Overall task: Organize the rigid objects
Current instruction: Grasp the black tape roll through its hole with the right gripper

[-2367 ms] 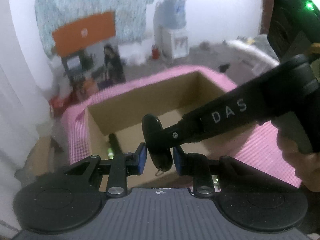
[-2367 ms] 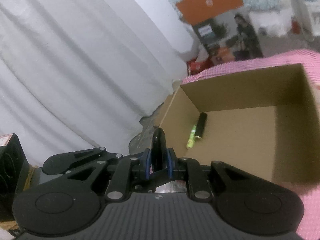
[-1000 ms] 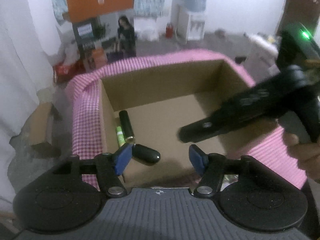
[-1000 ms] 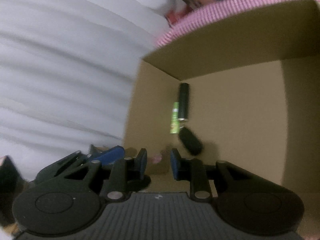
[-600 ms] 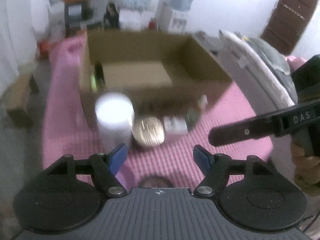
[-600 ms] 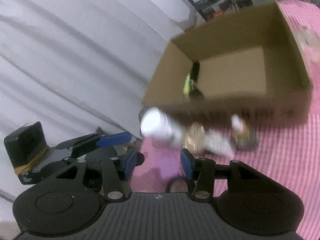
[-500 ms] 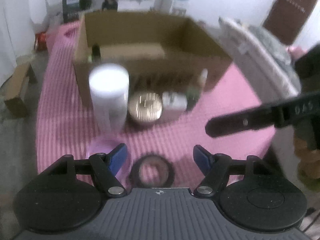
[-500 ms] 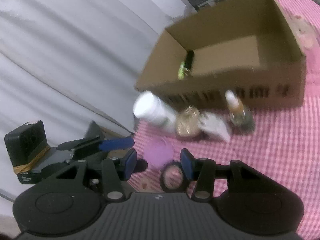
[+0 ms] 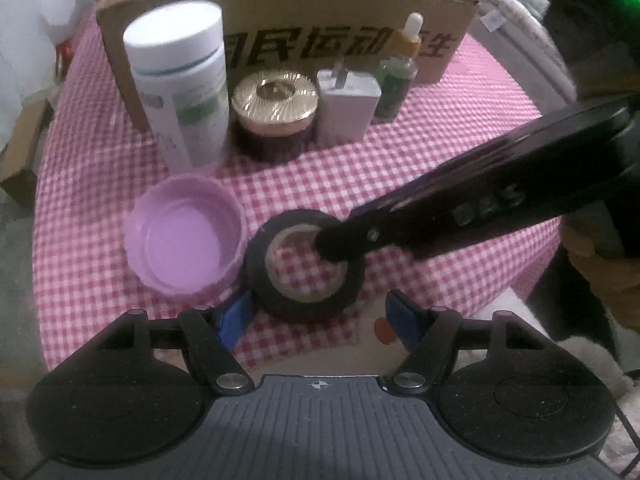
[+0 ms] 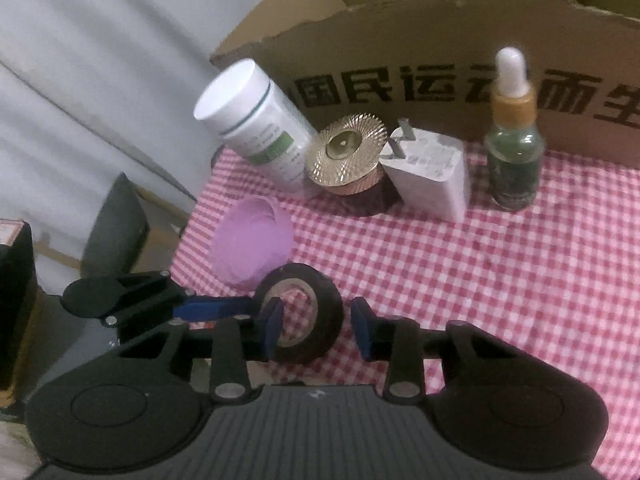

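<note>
A black tape roll (image 9: pixel 306 300) lies flat on the pink checked cloth (image 9: pixel 400 168), next to an upturned purple lid (image 9: pixel 184 236). My left gripper (image 9: pixel 320 318) is open, its blue pads on either side of the roll's near edge, and the left pad touches the roll. My right gripper (image 10: pixel 318 327) is closing. One of its pads is inside the roll's (image 10: pixel 330 312) hole and the other outside the right wall, neither pressing. In the left wrist view its finger (image 9: pixel 440 216) reaches in from the right.
A white bottle (image 9: pixel 180 76), a gold-lidded jar (image 9: pixel 276 108), a white charger (image 9: pixel 346 108) and a dropper bottle (image 9: pixel 396 76) stand in a row before the cardboard box (image 9: pixel 280 12). The cloth's near edge is just below the roll. A white curtain (image 10: pixel 100 80) hangs at the left.
Both grippers have left the box, where a black oval object was dropped. They have drawn back and sunk to the tape roll at the cloth's front. The right jaws widened, then narrowed.
</note>
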Motion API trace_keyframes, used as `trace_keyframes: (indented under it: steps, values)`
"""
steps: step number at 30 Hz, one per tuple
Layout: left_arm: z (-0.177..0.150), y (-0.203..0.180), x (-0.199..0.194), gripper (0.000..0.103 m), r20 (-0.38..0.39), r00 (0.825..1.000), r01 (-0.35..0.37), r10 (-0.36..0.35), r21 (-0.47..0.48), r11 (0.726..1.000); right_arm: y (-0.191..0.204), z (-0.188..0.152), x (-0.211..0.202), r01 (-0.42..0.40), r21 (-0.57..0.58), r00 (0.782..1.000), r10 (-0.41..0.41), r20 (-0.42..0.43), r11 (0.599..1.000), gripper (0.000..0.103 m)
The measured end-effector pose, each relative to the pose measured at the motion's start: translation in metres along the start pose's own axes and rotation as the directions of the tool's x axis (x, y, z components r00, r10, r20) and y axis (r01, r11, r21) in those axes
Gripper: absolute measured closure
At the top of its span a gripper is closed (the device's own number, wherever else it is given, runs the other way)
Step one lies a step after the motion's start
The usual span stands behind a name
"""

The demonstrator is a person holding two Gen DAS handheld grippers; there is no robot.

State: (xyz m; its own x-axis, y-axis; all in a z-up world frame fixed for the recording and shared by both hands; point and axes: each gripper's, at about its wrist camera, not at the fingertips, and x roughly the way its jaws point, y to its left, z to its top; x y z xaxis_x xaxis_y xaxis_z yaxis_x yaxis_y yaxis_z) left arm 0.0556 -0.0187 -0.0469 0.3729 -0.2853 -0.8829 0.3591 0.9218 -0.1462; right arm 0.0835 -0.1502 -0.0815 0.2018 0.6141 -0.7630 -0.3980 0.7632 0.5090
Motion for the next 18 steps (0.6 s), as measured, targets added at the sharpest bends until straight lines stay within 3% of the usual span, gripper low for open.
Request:
trace_keyframes:
  steps: [8, 15, 18]
  values:
    - [0.001, -0.005, 0.009, 0.031, 0.030, 0.997, 0.068, -0.068, 0.006, 0.998, -0.007, -0.003, -0.004, 0.026, -0.004, 1.000, -0.026, 0.005, 1.000, 0.072]
    - [0.011, -0.025, 0.019, 0.031, 0.063, 0.990, 0.120, -0.125, 0.077, 0.990, -0.031, -0.014, -0.029, 0.078, 0.056, 0.996, -0.080, 0.036, 0.995, 0.072]
    - [0.014, -0.031, 0.022, 0.031, 0.062, 0.991, 0.108, -0.116, 0.111, 0.988, -0.037, -0.018, -0.036, 0.101, 0.065, 0.993, -0.105, 0.053, 0.993, 0.072]
